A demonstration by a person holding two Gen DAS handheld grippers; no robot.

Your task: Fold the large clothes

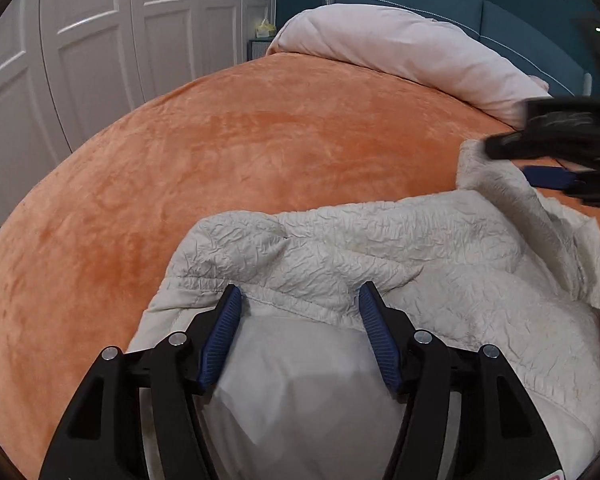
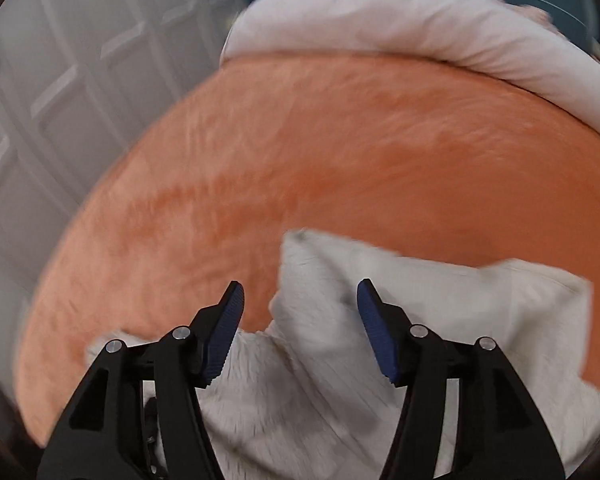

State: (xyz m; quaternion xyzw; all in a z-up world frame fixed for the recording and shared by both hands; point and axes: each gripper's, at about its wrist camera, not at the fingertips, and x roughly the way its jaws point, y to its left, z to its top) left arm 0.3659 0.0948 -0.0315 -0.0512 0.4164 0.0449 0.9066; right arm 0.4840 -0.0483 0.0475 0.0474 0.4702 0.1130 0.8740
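Observation:
A cream crinkled jacket [image 1: 380, 248] lies bunched on the orange bed cover [image 1: 220, 140], its smooth pale lining [image 1: 300, 360] turned up at the near edge. My left gripper [image 1: 300, 296] hovers open over the seam between lining and crinkled shell, with nothing pinched between its blue pads [image 1: 224, 332]. My right gripper [image 1: 540, 160] shows blurred at the right edge, beside a raised flap of the jacket. In the right wrist view, the right gripper [image 2: 300, 292] stands open above the blurred jacket [image 2: 380, 340]; fabric lies between the fingers but the pads are not pressing on it.
A pale pink duvet [image 1: 400, 44] is rolled at the far side of the bed against a blue headboard [image 1: 440, 4]. White panelled wardrobe doors [image 1: 100, 40] stand to the left. Bare orange cover [image 2: 340, 160] stretches beyond the jacket.

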